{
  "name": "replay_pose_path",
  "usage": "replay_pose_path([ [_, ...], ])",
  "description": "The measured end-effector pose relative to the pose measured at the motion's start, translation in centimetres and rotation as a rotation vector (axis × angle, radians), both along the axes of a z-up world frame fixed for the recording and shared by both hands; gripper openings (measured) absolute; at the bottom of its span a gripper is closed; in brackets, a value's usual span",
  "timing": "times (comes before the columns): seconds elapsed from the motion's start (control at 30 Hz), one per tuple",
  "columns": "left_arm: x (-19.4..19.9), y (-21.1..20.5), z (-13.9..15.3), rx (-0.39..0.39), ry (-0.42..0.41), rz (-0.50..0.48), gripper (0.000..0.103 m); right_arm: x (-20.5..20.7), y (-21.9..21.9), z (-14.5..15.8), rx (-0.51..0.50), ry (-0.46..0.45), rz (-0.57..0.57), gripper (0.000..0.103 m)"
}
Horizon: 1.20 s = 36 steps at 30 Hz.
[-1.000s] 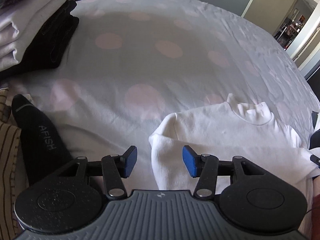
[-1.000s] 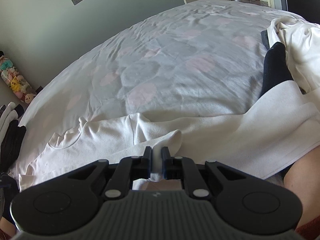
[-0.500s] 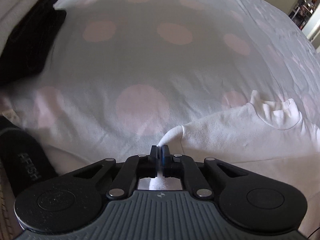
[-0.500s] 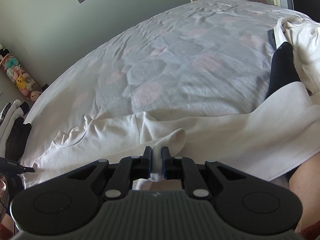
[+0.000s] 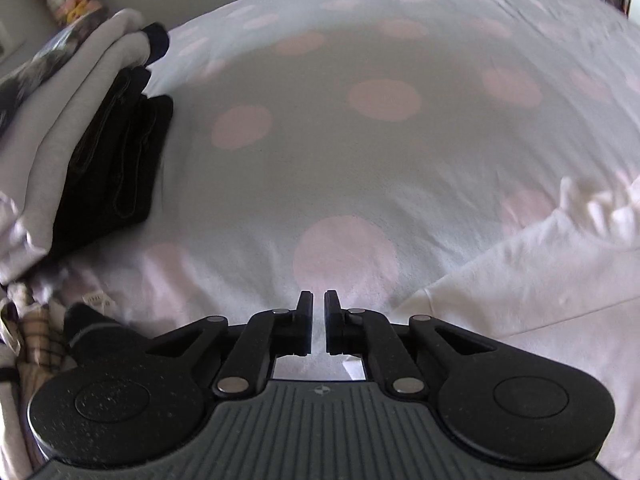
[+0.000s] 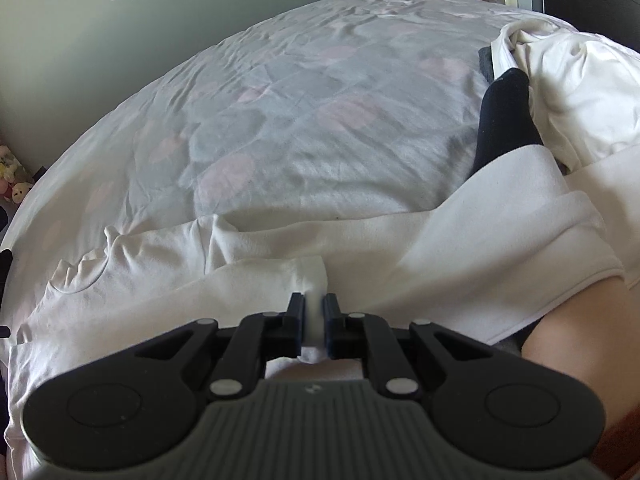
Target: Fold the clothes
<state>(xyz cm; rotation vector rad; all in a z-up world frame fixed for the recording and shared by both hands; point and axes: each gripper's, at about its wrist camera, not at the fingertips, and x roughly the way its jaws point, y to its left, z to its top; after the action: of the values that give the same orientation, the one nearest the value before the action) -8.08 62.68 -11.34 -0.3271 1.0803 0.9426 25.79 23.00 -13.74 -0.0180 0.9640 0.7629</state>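
on the bed, a pale duvet (image 5: 360,184) with pink dots carries the laundry. a white sweatshirt (image 6: 400,248) lies spread along its near edge, neckline toward the left in the right wrist view and a broad sleeve draped toward the right, over a bare knee (image 6: 592,320).

the right gripper (image 6: 313,312) has its jaws nearly together, pinching a bunched fold of the sweatshirt's fabric, which sticks up white between the pads.

the left gripper (image 5: 319,312) is also drawn almost closed, with only a narrow slit between the fingers; the log's figures would have the jaws opening a hair. pale cloth shows in that slit, but i cannot tell whether it is pinched sweatshirt or just the duvet beneath. in this view the sweatshirt (image 5: 520,300) lies just to the right of the fingers, its corner near them.

to the far left sits a stack of folded clothes (image 5: 80,128), light grey over black. a black sock (image 6: 504,120) lies beside a crumpled white garment (image 6: 572,92) at the right side of the bed.
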Motion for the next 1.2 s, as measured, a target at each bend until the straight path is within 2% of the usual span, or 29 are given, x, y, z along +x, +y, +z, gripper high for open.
replay_pose_path([
  [0.07,-1.2,-0.5,0.8,-0.006,-0.038,-0.023,0.015,-0.1,0.1,0.0,0.005,0.003,0.007,0.012],
  [0.1,-1.8,-0.8,1.2,-0.009,-0.056,-0.036,0.022,-0.1,0.1,0.0,0.007,0.004,0.009,0.012],
  [0.17,-3.2,-2.1,1.7,-0.047,-0.094,-0.048,0.03,-0.1,0.0,-0.2,0.013,0.015,0.004,0.012],
  [0.27,-5.3,-4.0,1.4,-0.142,-0.168,-0.055,0.042,-0.2,-0.1,-0.3,0.024,0.03,-0.004,0.012],
  [0.33,-6.5,-5.2,0.7,-0.214,-0.214,-0.061,0.057,-0.3,-0.2,-0.2,0.03,0.034,-0.006,0.012],
  [0.43,-7.4,-6.9,-0.7,-0.289,-0.256,-0.063,0.058,-0.5,-0.3,-0.1,0.039,0.035,-0.002,0.012],
  [0.5,-7.5,-7.2,-1.8,-0.288,-0.254,-0.025,0.058,-0.6,-0.3,-0.2,0.043,0.037,0.001,0.012],
  [0.53,-7.6,-7.3,-2.3,-0.287,-0.254,-0.005,0.049,-0.6,-0.3,-0.2,0.045,0.038,0.003,0.012],
  [0.57,-7.9,-7.2,-2.5,-0.297,-0.295,0.005,0.04,-0.7,-0.3,-0.1,0.045,0.038,0.004,0.012],
  [0.6,-8.2,-7.1,-2.6,-0.307,-0.339,0.015,0.016,-0.7,-0.3,0.0,0.047,0.036,0.005,0.012],
  [0.63,-8.5,-6.9,-2.5,-0.334,-0.379,0.016,0.01,-0.7,-0.3,0.1,0.049,0.034,0.006,0.012],
  [0.77,-9.1,-7.1,-1.1,-0.298,-0.375,-0.01,0.008,-1.4,-0.6,1.4,0.074,0.004,0.035,0.012],
  [0.9,-9.8,-6.2,-1.4,-0.306,-0.374,0.016,0.005,-1.9,-0.4,1.9,0.084,0.005,0.079,0.012],
  [1.0,-9.5,-5.8,-3.0,-0.305,-0.358,0.031,0.005,-1.4,-0.1,0.5,0.031,0.01,0.07,0.012],
  [1.1,-9.5,-5.9,-3.4,-0.299,-0.374,0.043,0.006,0.0,-0.8,-1.4,0.002,0.074,0.017,0.012],
  [1.17,-9.8,-6.0,-3.3,-0.293,-0.384,0.045,0.013,0.5,-1.2,-1.9,0.017,0.115,-0.003,0.012],
  [1.2,-10.1,-6.1,-3.1,-0.296,-0.394,0.056,0.025,0.6,-1.3,-2.0,0.025,0.126,-0.011,0.012],
])
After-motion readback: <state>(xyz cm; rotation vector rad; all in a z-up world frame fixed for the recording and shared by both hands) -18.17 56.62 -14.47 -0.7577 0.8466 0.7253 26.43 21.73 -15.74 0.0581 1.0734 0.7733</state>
